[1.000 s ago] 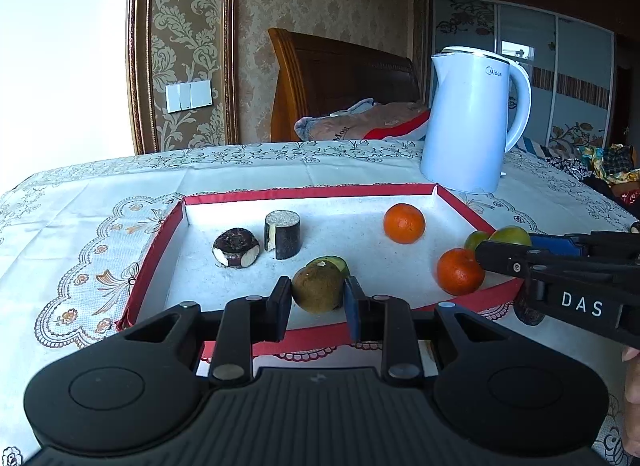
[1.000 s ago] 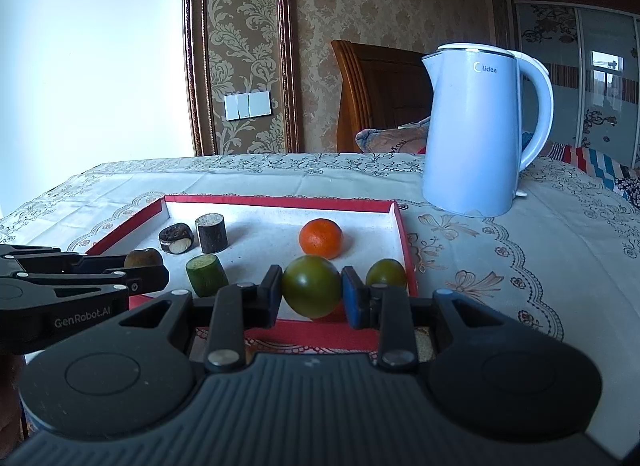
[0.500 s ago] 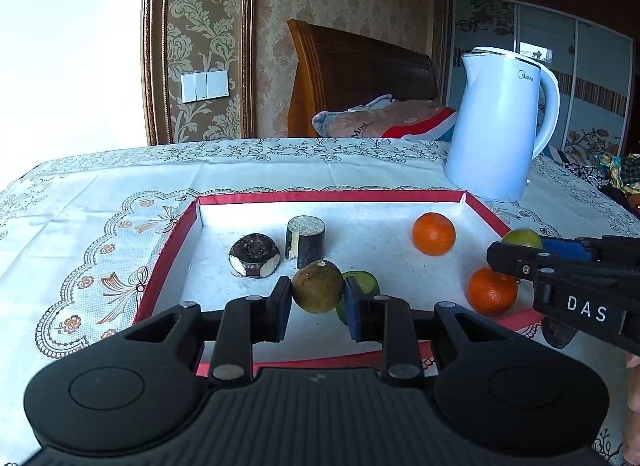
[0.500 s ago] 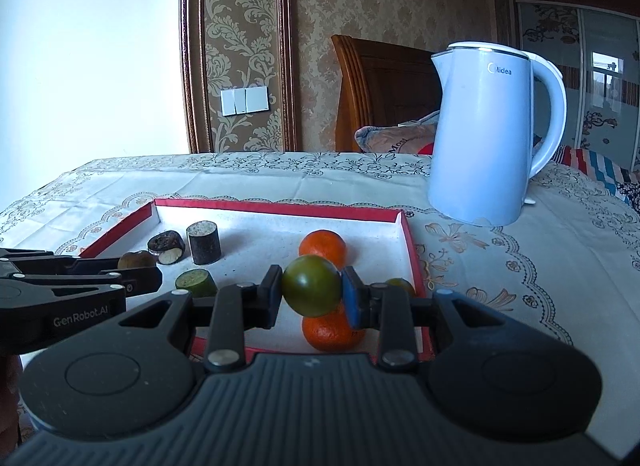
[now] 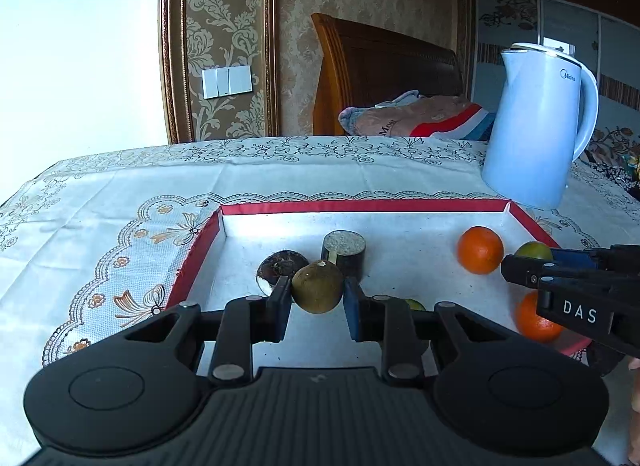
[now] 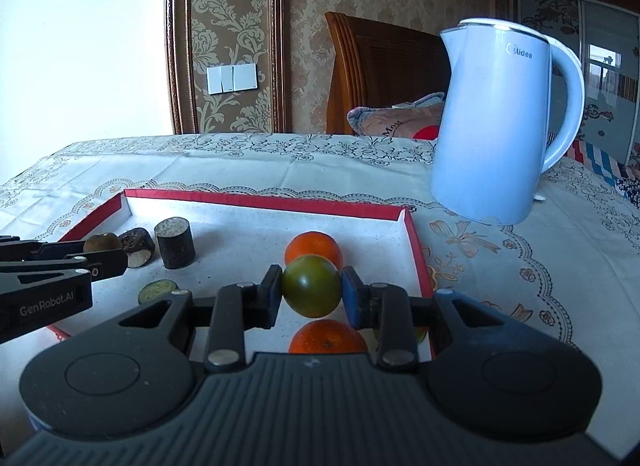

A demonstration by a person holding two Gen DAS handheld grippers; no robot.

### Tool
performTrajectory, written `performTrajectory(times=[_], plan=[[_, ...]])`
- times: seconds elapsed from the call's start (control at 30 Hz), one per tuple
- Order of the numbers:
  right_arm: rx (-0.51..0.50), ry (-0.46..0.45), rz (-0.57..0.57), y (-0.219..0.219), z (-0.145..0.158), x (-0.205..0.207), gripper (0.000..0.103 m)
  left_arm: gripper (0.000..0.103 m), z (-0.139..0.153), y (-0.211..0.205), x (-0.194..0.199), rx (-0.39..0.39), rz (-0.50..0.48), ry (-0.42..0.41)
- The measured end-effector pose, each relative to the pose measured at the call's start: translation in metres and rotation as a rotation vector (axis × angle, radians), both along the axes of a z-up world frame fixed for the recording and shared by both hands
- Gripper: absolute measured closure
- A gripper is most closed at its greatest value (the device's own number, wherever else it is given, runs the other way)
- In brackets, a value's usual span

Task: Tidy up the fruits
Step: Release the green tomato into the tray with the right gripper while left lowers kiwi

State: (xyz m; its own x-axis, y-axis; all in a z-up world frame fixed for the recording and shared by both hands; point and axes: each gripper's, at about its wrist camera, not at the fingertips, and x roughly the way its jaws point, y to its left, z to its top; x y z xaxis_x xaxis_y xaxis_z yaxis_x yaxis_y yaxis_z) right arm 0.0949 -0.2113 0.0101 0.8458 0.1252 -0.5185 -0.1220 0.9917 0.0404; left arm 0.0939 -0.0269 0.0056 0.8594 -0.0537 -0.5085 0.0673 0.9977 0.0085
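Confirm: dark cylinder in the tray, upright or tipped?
Upright. The dark cylinder stands on end in the tray, flat pale top facing up in both views.

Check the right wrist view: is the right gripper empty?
No, the right gripper is shut on a dark green fruit, held above the red-rimmed tray with an orange behind it.
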Motion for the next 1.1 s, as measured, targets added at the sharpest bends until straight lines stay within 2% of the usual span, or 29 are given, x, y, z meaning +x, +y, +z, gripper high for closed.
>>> performTrajectory(times=[0.27, 1.1], plan=[[-0.005, 0.046, -0.018, -0.001, -0.010, 0.019, 0.073, 0.076, -0.006, 0.000, 0.013, 0.012, 0.018, 0.033], [-0.012, 0.080, -0.021, 0.003, -0.017, 0.033, 0.073, 0.076, -0.010, -0.003, 0.024, 0.031, 0.021, 0.049]])
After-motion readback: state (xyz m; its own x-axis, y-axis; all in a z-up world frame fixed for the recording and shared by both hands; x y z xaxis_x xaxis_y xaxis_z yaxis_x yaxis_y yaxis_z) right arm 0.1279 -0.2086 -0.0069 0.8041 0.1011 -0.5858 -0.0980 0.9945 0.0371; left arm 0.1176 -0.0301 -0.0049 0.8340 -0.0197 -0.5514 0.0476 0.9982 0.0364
